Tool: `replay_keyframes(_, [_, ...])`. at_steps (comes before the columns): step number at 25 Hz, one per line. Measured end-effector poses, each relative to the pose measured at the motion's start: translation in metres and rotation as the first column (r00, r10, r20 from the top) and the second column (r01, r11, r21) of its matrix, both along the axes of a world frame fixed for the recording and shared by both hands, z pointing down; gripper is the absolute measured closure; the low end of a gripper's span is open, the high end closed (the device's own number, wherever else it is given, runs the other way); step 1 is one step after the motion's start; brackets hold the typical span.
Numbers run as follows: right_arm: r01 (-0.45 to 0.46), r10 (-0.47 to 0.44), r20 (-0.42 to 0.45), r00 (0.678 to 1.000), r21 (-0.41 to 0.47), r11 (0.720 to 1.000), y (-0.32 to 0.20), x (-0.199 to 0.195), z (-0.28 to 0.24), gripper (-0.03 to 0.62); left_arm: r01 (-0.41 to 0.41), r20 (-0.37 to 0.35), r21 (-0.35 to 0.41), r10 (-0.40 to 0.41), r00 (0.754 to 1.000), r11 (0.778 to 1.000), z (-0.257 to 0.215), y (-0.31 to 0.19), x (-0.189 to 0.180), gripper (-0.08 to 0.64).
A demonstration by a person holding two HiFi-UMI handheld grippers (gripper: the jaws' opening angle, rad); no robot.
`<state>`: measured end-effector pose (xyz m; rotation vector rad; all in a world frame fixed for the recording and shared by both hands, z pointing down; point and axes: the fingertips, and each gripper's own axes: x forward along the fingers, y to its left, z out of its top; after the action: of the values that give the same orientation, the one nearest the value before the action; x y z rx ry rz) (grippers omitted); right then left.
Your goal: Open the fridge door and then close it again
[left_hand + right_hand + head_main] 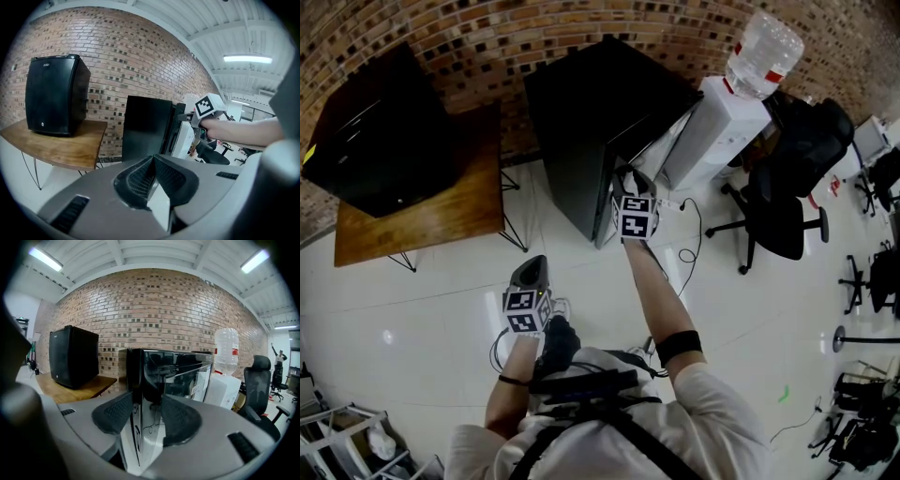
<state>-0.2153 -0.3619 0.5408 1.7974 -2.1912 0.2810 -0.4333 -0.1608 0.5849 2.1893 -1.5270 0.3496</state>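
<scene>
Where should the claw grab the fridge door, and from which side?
Its free vertical edge, approached from the open front. The fridge door stands ajar and is a thin flat panel, so the claw can straddle that edge, one jaw on the glossy face, one behind. The right claw sits that way now.

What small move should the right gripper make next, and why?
Probably swing the fridge door a little wider. The right gripper has its jaws closed on the door's edge, and the door stands only partly open.
</scene>
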Motion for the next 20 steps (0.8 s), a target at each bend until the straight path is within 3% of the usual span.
replay_keyframes(20, [-0.018, 0.018, 0.004, 1.000, -0.004, 1.000, -0.015, -0.014, 0.000, 0.388, 0.015, -0.012, -0.006, -0.015, 1.000, 1.000, 0.004, -0.007, -0.016, 0.558])
